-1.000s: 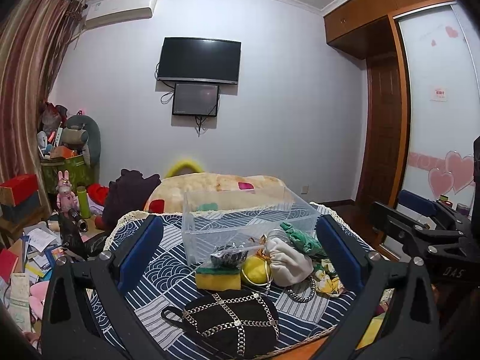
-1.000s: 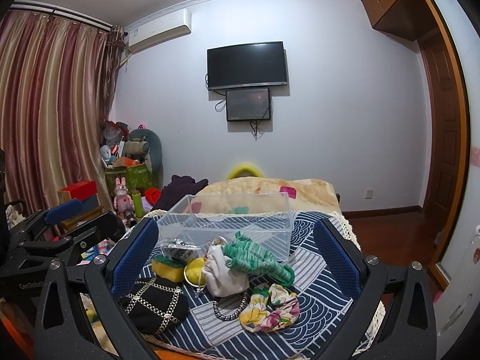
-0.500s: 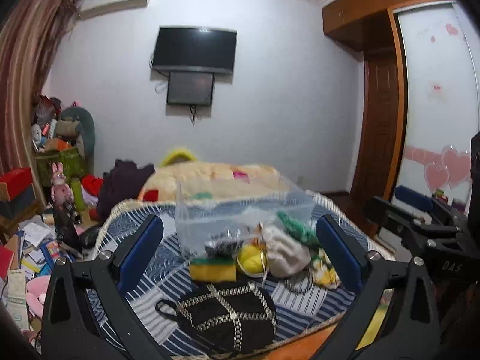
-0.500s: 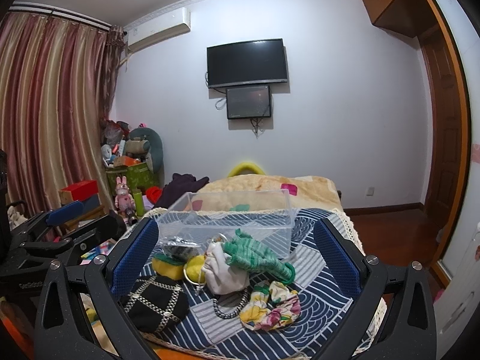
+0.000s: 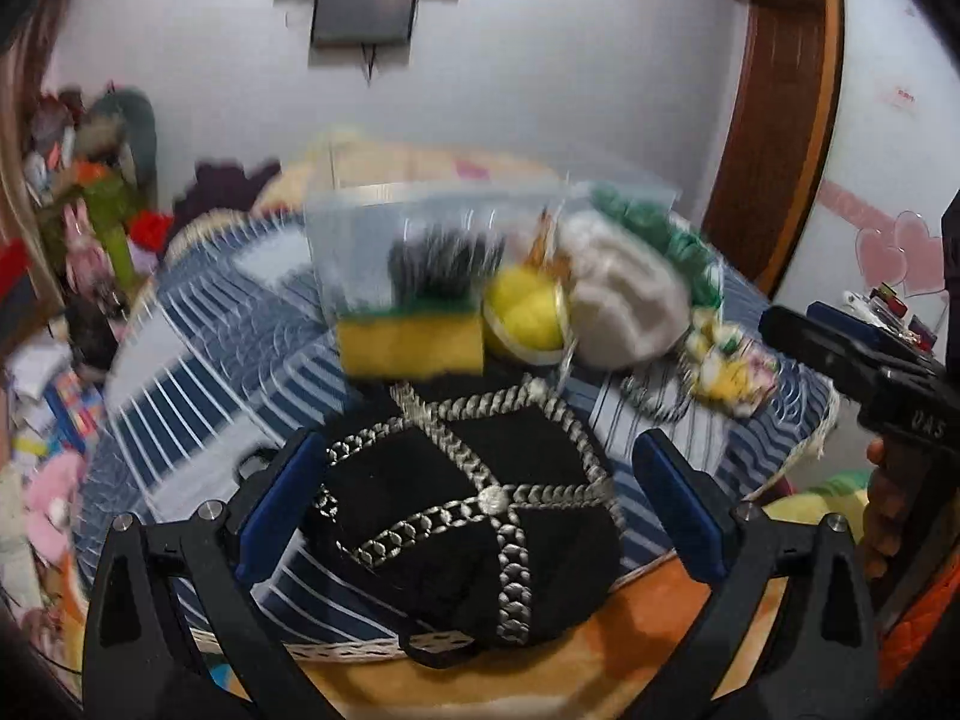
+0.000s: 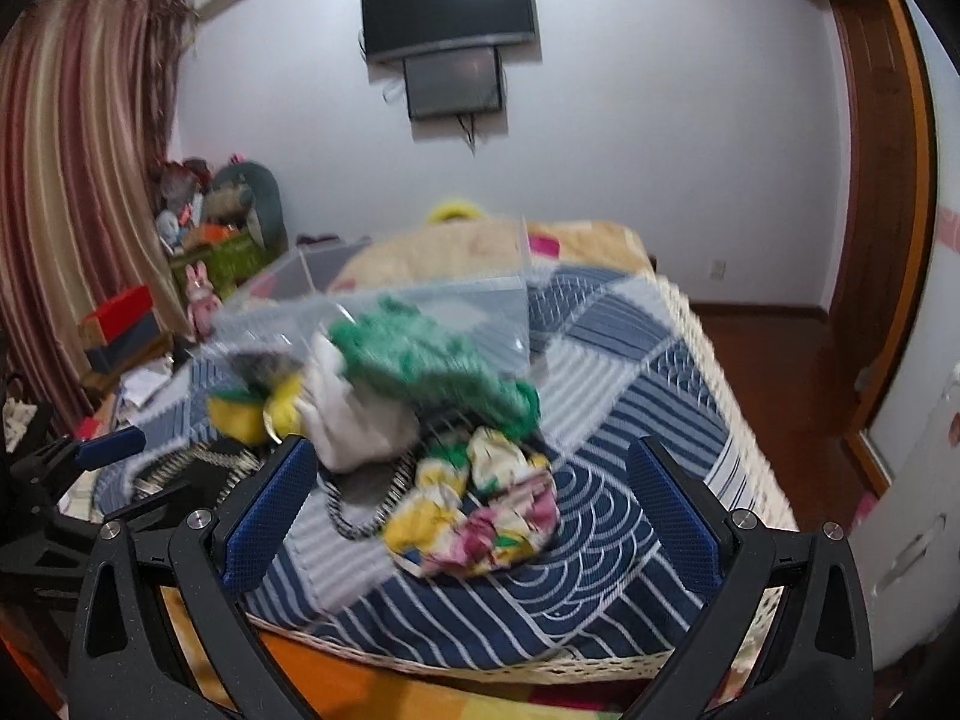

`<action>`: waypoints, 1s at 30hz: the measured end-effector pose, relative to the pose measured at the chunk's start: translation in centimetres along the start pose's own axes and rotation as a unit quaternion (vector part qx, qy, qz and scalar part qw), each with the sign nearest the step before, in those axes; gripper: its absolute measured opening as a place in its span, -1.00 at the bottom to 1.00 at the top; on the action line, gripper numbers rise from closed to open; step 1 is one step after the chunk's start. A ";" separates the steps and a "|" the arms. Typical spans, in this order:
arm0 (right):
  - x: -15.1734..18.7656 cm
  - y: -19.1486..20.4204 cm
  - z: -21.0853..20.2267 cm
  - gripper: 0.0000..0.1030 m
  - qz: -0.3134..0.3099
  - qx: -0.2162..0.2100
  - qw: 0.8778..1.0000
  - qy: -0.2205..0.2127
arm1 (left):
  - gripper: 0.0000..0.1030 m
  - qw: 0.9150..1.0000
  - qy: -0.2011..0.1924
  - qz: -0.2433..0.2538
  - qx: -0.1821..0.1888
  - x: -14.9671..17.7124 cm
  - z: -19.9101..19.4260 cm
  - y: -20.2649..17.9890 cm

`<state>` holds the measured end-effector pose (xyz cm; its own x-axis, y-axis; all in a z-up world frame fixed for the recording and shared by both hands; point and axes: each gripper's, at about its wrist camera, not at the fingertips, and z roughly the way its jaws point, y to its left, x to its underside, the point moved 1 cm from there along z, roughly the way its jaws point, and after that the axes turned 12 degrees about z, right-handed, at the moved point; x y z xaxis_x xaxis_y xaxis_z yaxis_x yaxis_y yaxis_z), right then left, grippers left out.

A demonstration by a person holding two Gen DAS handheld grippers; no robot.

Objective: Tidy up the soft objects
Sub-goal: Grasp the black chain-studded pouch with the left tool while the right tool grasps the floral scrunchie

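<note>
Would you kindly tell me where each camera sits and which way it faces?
Left wrist: on the left claw, looking forward and down at the black bag framed by its open fingers; the right claw and a hand show at right.
Right wrist: on the right claw, facing the floral cloth between its open fingers; the left claw shows at left.
Shared: clear bin, green cloth, white pouch, wall television.

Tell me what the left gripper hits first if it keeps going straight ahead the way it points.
Most likely the black chain-trimmed bag: it lies between the open jaws of the left gripper, directly ahead on the blue patterned cloth. The yellow sponge sits beyond it. Blur and fisheye leave the depth uncertain.
</note>
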<state>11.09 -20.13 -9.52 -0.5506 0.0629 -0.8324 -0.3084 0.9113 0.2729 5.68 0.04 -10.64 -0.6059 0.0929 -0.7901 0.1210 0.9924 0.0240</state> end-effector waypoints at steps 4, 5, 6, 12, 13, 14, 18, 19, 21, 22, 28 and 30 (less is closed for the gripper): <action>0.6 -1.3 1.4 0.70 0.022 0.005 0.999 0.037 | 1.00 1.000 0.000 0.003 -0.001 0.9 0.7 0.2; 0.8 -1.5 1.7 0.63 0.026 0.003 0.999 0.047 | 1.00 1.000 -0.006 0.007 0.002 1.0 0.6 0.0; 1.0 -1.6 1.9 0.58 0.028 0.001 0.998 0.055 | 0.97 1.000 -0.012 0.011 0.009 1.0 0.5 -0.2; 2.2 -0.5 2.7 -0.04 -0.004 -0.017 0.996 0.085 | 0.36 1.000 -0.011 0.004 0.020 1.0 0.2 -0.4; 2.3 -0.4 2.7 -0.28 -0.004 -0.019 0.996 0.088 | 0.28 1.000 -0.013 -0.003 0.025 1.0 0.0 -0.4; 2.3 -0.5 2.7 -0.40 0.000 -0.019 0.996 0.088 | 0.11 0.999 -0.015 -0.006 0.029 1.0 -0.3 -0.3; 2.0 -1.3 1.6 -0.66 0.037 -0.053 0.994 0.085 | -0.37 0.999 -0.023 -0.019 0.039 0.8 -1.4 0.3; 2.0 -1.1 1.2 -0.68 0.032 -0.044 0.996 0.075 | -0.41 0.999 -0.026 -0.020 0.039 0.8 -1.7 0.4; 1.7 -0.7 0.2 -0.70 0.018 -0.031 0.998 0.053 | -0.54 0.999 -0.028 -0.016 0.035 0.7 -2.2 0.3; 1.4 -0.2 0.0 -0.71 0.017 -0.032 0.998 0.046 | -0.55 0.999 -0.030 -0.012 0.031 0.7 -2.6 0.2; -0.1 0.4 -2.0 -0.72 0.005 -0.037 0.999 0.007 | -0.61 0.998 -0.059 0.004 0.015 -0.1 -5.0 -0.4; -0.7 0.5 -2.3 -0.72 0.003 -0.042 0.999 -0.004 | -0.61 0.998 -0.068 0.004 0.012 -0.5 -5.7 -0.3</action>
<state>9.48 -20.65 -7.70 -0.5464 0.0723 -0.8344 -0.3694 0.8733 0.3175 1.46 0.19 -6.73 -0.4933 0.0871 -0.8655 0.1454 0.9892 0.0167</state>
